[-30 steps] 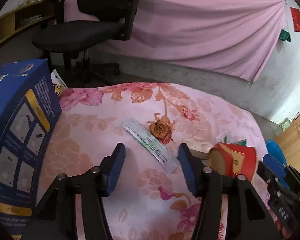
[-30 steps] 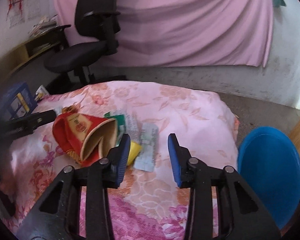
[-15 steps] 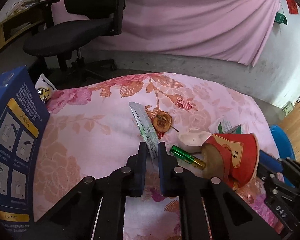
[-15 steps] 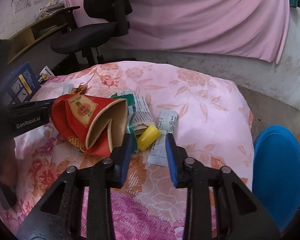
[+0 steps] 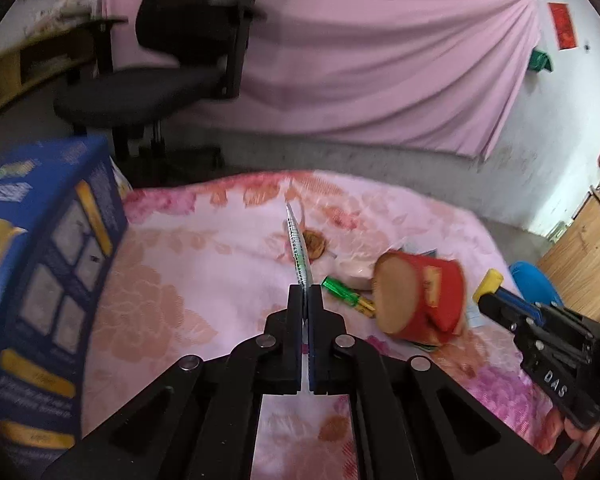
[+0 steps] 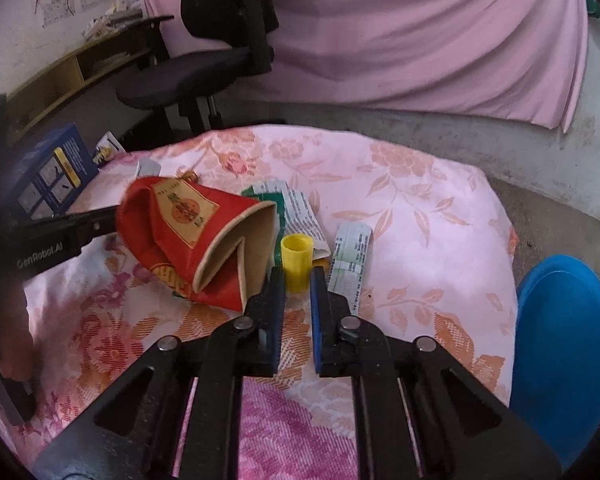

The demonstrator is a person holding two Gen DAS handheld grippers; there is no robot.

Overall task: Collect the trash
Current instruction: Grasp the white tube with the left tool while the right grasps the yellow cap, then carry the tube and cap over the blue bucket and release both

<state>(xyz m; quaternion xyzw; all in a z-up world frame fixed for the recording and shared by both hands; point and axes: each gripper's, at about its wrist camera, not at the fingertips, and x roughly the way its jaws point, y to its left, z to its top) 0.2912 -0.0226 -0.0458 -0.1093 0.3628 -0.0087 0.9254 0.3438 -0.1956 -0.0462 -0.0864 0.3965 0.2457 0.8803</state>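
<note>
My left gripper (image 5: 305, 289) is shut on a long white wrapper strip (image 5: 297, 252) and holds it edge-up above the floral cloth. My right gripper (image 6: 297, 274) is shut on a yellow bottle cap (image 6: 296, 257); the cap also shows in the left wrist view (image 5: 488, 281). A crushed red paper cup (image 6: 188, 240) lies left of the right gripper, and shows in the left wrist view (image 5: 420, 300). A green battery (image 5: 346, 296), a dried brown fruit slice (image 5: 314, 243) and a white wrapper (image 6: 350, 256) lie on the cloth.
A blue box (image 5: 40, 280) stands at the left edge of the floral cloth (image 5: 180, 280). A blue bin (image 6: 564, 352) stands right of the table. A black office chair (image 6: 204, 60) and pink curtain (image 5: 380, 60) are behind. A green-white leaflet (image 6: 296, 208) lies beside the cup.
My left gripper has closed on the white strip and lifted it upright. My right gripper has closed on the yellow cap.
</note>
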